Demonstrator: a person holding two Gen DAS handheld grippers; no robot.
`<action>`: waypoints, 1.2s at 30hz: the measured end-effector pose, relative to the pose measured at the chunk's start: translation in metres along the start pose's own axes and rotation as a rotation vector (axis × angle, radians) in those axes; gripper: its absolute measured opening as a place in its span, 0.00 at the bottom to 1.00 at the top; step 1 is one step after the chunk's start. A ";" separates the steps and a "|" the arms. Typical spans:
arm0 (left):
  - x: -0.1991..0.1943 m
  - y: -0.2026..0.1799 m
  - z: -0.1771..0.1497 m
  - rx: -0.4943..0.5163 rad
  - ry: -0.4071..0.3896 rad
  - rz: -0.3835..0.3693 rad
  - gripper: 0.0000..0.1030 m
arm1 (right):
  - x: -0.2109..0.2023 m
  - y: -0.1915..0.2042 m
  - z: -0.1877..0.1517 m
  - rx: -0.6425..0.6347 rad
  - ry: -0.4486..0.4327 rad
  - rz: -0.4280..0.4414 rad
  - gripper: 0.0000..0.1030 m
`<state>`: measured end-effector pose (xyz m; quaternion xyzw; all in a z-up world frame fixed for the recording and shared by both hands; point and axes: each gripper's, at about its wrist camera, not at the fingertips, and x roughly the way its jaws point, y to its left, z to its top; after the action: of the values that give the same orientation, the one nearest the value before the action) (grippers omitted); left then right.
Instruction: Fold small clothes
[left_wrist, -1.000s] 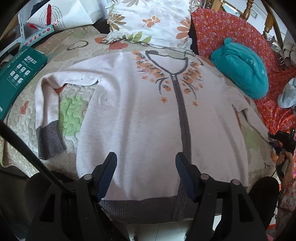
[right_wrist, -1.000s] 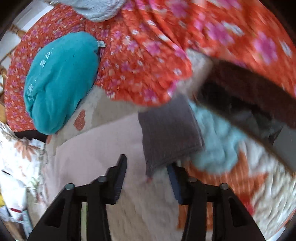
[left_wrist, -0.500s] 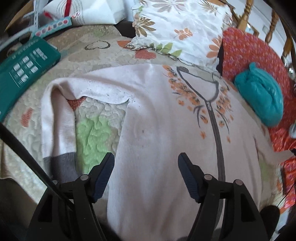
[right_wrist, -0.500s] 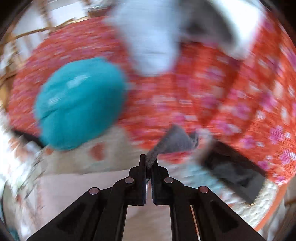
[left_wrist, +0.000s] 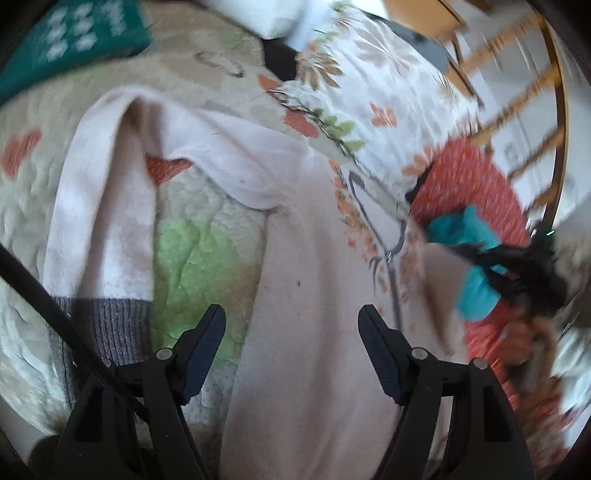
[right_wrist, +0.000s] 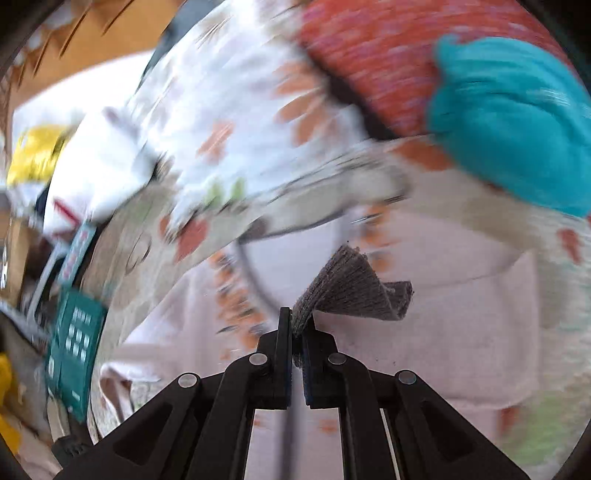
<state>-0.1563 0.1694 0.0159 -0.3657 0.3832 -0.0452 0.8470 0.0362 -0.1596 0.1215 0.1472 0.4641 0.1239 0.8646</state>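
Note:
A pale pink cardigan (left_wrist: 317, 295) with grey trim and orange leaf print lies flat on a quilted bed. Its left sleeve (left_wrist: 99, 221) runs down to a grey cuff (left_wrist: 107, 328). My left gripper (left_wrist: 291, 332) is open and empty, low over the cardigan's left side. My right gripper (right_wrist: 297, 325) is shut on the grey cuff (right_wrist: 351, 291) of the right sleeve and holds it above the cardigan's chest (right_wrist: 443, 332). It shows in the left wrist view as a blurred dark shape (left_wrist: 517, 266).
A floral pillow (left_wrist: 369, 99) lies beyond the collar. A teal bundle (right_wrist: 517, 122) sits on red floral fabric (right_wrist: 369, 55) at the right. A green box (left_wrist: 74, 40) lies at the far left. A wooden chair (left_wrist: 517, 92) stands behind the bed.
My right gripper has carried the grey cuff from the bed's right edge in over the cardigan's chest. My left gripper has moved left and forward towards the left sleeve.

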 end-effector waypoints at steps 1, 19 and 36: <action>-0.001 0.006 0.002 -0.031 -0.001 -0.017 0.71 | 0.015 0.017 -0.003 -0.025 0.022 0.004 0.05; -0.006 0.016 0.008 -0.072 -0.027 -0.069 0.73 | 0.139 0.162 -0.064 -0.358 0.295 0.067 0.08; -0.003 0.016 0.008 -0.070 -0.007 -0.050 0.74 | 0.113 0.120 -0.064 -0.318 0.298 0.068 0.31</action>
<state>-0.1565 0.1867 0.0108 -0.4047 0.3721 -0.0517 0.8337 0.0342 -0.0003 0.0457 0.0047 0.5562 0.2452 0.7940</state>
